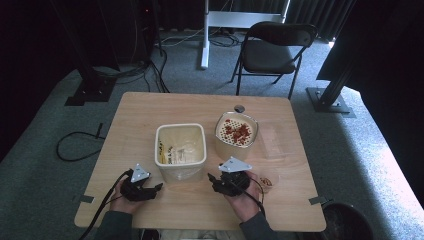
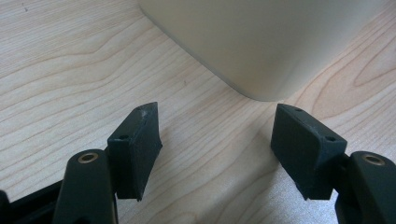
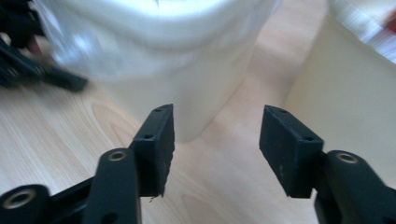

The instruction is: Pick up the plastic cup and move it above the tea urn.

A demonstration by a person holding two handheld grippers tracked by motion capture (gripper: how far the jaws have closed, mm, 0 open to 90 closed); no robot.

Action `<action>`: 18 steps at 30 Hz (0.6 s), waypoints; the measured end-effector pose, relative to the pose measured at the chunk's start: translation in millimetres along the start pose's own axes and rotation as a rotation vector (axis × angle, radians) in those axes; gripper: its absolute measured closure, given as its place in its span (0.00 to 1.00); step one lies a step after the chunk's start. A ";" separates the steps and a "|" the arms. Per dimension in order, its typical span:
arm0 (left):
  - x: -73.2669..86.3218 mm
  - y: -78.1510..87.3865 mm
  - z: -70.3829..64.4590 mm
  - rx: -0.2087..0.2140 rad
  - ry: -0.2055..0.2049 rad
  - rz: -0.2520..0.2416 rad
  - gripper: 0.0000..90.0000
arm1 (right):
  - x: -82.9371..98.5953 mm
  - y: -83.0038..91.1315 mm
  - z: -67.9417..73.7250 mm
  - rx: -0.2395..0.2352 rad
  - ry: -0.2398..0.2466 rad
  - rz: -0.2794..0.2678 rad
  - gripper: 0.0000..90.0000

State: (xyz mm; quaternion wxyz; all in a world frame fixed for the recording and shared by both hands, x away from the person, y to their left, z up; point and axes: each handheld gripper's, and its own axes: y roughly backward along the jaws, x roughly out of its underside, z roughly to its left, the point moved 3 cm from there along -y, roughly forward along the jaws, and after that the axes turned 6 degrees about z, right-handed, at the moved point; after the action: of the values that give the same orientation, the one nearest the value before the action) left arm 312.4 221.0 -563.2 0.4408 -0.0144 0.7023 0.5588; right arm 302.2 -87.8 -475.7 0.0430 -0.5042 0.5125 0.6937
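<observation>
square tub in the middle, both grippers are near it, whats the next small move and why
Probably ease the left gripper forward onto the square tub's near corner. Its jaws stand open with that corner just ahead in the left gripper view, not yet between them. The right gripper is open too, facing the tub's other side.

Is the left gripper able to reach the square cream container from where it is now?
Probably yes. The left gripper sits open beside the square cream container, whose corner stands just ahead of its jaws in the left gripper view, with bare table between them.
</observation>
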 end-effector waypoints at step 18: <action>0.0 -0.1 -0.2 0.000 0.003 -0.002 0.37 | 3.0 77.1 -127.3 0.351 -0.076 -0.063 0.64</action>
State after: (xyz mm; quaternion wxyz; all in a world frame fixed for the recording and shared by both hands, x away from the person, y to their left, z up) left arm 312.3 220.8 -563.3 0.4404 -0.0159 0.7030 0.5582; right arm 339.7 -221.6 -422.1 0.1715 -0.4781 0.6077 0.6105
